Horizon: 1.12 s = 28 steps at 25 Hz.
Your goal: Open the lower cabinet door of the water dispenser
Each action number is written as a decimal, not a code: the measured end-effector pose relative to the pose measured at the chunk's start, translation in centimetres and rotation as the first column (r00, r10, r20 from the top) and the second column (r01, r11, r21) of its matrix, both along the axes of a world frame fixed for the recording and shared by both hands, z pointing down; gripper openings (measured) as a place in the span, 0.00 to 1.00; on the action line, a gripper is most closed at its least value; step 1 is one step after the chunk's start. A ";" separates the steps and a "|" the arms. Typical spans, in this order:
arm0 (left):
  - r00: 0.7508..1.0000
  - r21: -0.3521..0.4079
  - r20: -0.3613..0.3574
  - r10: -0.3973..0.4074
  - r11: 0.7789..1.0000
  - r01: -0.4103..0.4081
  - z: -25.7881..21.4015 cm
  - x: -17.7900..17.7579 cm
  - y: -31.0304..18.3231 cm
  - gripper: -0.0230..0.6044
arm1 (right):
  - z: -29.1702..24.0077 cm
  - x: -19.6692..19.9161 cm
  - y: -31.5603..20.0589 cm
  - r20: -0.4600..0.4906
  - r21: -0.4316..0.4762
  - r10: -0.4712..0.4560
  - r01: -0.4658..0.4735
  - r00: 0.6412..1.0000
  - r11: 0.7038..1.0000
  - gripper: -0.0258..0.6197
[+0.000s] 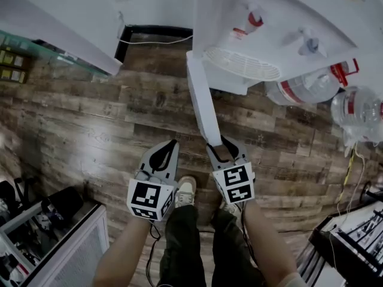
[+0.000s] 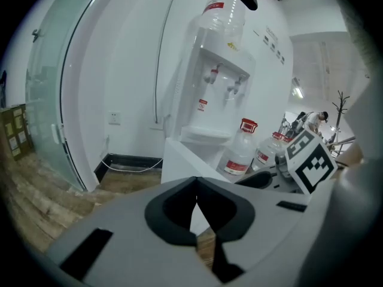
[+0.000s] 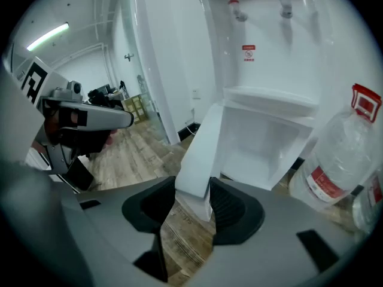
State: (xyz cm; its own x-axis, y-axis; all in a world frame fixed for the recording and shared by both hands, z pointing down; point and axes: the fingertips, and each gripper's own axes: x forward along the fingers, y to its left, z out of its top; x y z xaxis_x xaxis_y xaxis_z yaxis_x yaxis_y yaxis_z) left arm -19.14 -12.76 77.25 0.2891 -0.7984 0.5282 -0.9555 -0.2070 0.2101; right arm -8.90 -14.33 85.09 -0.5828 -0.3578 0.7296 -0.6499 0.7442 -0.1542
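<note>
The right claw (image 3: pixel 192 191) is pinching the free edge of the white lower door (image 3: pixel 206 142). Its two dark pads press on the door from both sides. Seen from the head, that right claw (image 1: pixel 222 146) is at the near end of the lower door (image 1: pixel 200 100), which sticks out toward the person like a long white board.

The left claw (image 2: pixel 196 197) is closed, tip against tip, with nothing in it. It hangs just beside the right one, over the wooden floor (image 1: pixel 90 118), and does not touch the door.

The door stands wide open. Behind it you can see into the empty white cupboard (image 3: pixel 263 142) at the bottom of the water dispenser (image 3: pixel 269 52). Two taps sit higher up on its front.

Big clear water bottles (image 1: pixel 305 85) with red caps stand on the floor next to the dispenser. The person's shoe (image 1: pixel 185 191) shows between the two claws.
</note>
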 end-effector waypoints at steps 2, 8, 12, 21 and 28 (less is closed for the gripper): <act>1.000 -0.008 0.003 -0.018 1.000 0.018 0.1 -1.2 1.0 0.05 | -0.1 -2.0 1.0 0.012 -0.015 -0.019 0.019 1.000 1.000 0.33; 0.997 -0.027 0.030 -0.076 0.997 0.076 0.6 -5.6 3.7 0.05 | -0.3 -7.1 2.8 0.047 -0.029 -0.073 0.074 0.996 0.997 0.34; 0.991 -0.040 0.049 -0.127 0.991 0.129 0.7 -9.3 5.3 0.05 | -0.4 -10.4 3.5 0.048 -0.025 -0.115 0.116 0.992 0.993 0.32; 0.977 -0.047 0.061 -0.204 0.977 0.207 -0.4 -13.8 7.3 0.05 | -1.0 -15.8 3.5 0.092 -0.052 -0.175 0.180 0.980 0.982 0.31; 0.977 -0.060 0.027 -0.213 0.975 0.214 -2.9 -12.9 6.7 0.05 | -4.9 -13.2 1.9 0.093 -0.047 -0.134 0.139 0.987 0.989 0.11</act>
